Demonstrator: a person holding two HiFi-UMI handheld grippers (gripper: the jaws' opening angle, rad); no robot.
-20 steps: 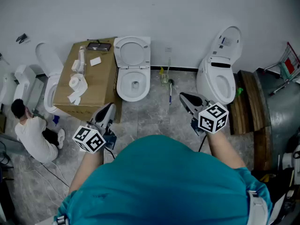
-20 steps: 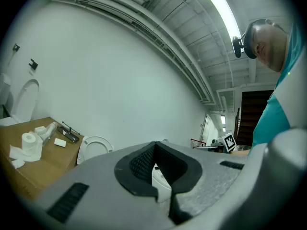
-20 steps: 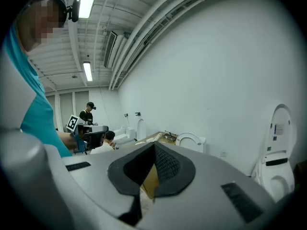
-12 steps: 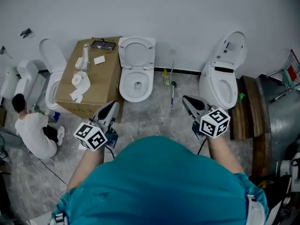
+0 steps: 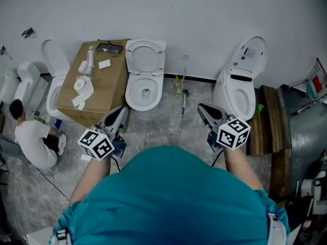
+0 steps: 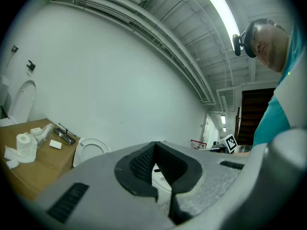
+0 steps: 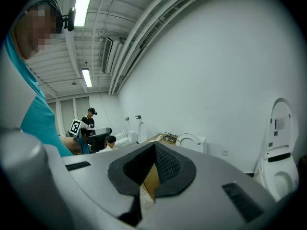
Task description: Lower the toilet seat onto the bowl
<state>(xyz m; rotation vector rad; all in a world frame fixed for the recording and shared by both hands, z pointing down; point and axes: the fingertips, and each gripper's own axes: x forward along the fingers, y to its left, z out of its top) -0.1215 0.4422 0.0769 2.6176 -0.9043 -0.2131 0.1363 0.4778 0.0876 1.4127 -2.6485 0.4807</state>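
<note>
Up against the white wall, dead ahead of you, the toilet seat is standing upright, tipped back above the rear of the bowl, which sits open below it. Neither of your grippers is anywhere near it.

Your left gripper is low on your left side, jaws clenched together with nothing in them. Its nose is by the near corner of the cardboard box, which stands right beside the bowl's left side. In the left gripper view the pads are pressed tight, and the raised seat shows off to the left behind them.

Your right gripper is clamped shut and empty too. It hangs over the floor between the middle bowl and a second toilet on the right, whose lid is also up. In the right gripper view the seat is small and far off past the closed jaws.

On the box there are toilet paper rolls and a small dark flat thing at the back edge, can't tell what it is. What looks like a toilet brush lies on the floor right of the bowl. A third toilet sits left of the box, and a person in a white top crouches on the floor next to it.
</note>
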